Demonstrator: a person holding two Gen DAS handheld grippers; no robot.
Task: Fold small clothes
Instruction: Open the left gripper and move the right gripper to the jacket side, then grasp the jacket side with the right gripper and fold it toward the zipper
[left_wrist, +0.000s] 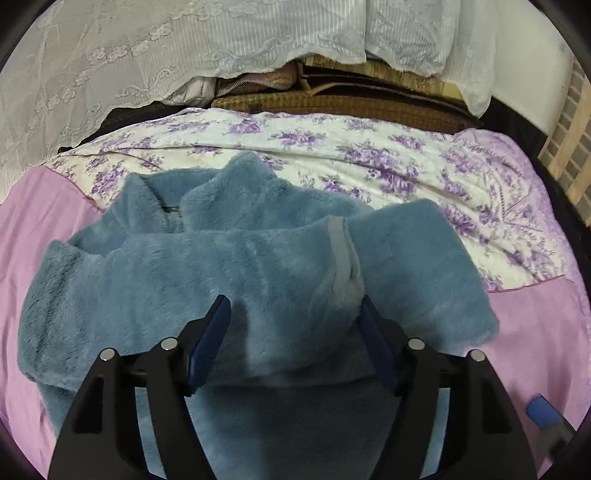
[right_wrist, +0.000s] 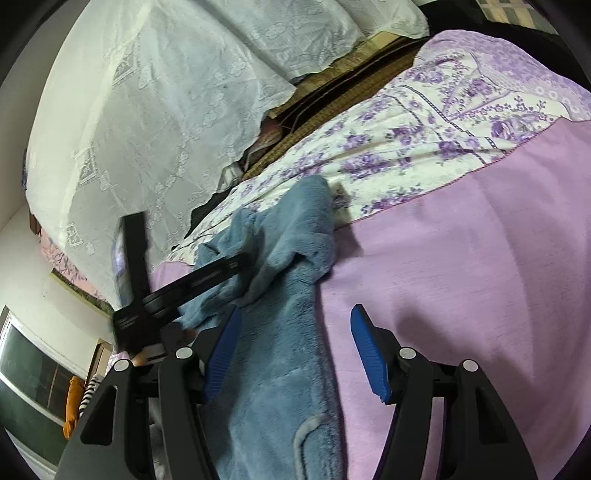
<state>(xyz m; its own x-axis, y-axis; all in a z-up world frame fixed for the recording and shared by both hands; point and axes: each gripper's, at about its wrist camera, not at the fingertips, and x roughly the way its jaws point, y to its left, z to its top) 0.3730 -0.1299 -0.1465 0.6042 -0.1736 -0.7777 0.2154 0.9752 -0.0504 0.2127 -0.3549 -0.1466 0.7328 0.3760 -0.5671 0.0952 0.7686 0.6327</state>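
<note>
A fluffy blue fleece jacket (left_wrist: 236, 266) lies on the pink bedspread (left_wrist: 37, 221), collar away from me, one sleeve folded across its body with the grey cuff (left_wrist: 341, 254) near the middle. My left gripper (left_wrist: 295, 306) is open, its blue fingers straddling the folded sleeve without pinching it. In the right wrist view the jacket (right_wrist: 280, 332) runs from the bottom up the middle. My right gripper (right_wrist: 293, 317) is open and empty over the jacket's edge and the pink bedspread (right_wrist: 480, 277). The left gripper's black body (right_wrist: 177, 291) shows above the jacket.
A white and purple floral quilt (left_wrist: 369, 155) lies beyond the jacket. White lace covers (left_wrist: 110, 66) drape over stacked brown mats (left_wrist: 351, 99) at the back. A wooden frame (left_wrist: 569, 140) stands at the right. A dark window (right_wrist: 29, 376) is at the far left.
</note>
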